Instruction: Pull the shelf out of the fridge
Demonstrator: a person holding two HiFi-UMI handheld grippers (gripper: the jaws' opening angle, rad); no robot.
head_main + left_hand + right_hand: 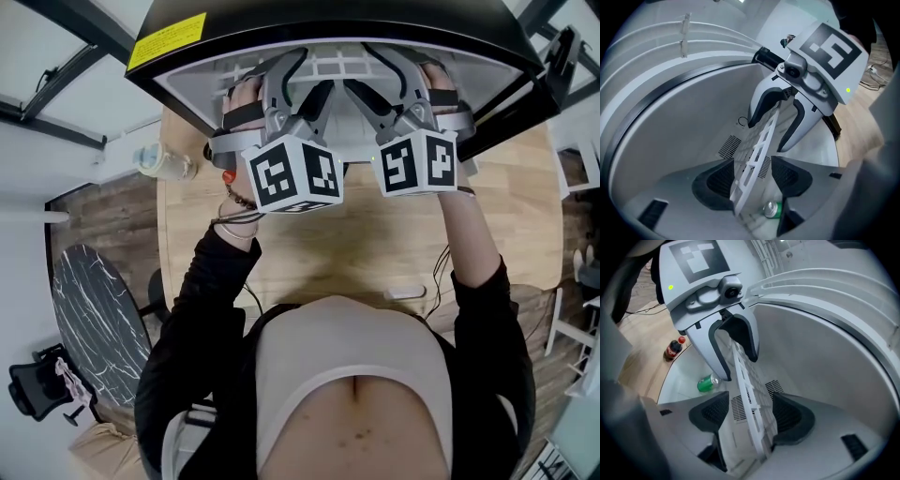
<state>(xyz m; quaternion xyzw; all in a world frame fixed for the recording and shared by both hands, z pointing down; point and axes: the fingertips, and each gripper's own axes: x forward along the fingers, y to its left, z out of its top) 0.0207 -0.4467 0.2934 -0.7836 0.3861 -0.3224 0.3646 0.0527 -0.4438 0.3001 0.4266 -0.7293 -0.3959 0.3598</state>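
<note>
A small black fridge (394, 21) stands open on a wooden table (375, 244). Its white grid shelf (330, 66) runs between both grippers. My left gripper (305, 80) is inside the fridge's mouth, and in the left gripper view the shelf (757, 150) passes edge-on between the dark pads (717, 180) of my left gripper (750, 176), clamped. My right gripper (375, 80) holds the same shelf (745, 380) beside it, jaws of my right gripper (750, 418) closed on its edge. Each gripper shows in the other's view, straddling the shelf.
A green can (708, 383) lies on the white fridge floor under the shelf, seen also as the green can (772, 209). A cola bottle (674, 349) and a clear bottle (164, 161) stand on the table left of the fridge. A dark marble round table (94, 319) is at the left.
</note>
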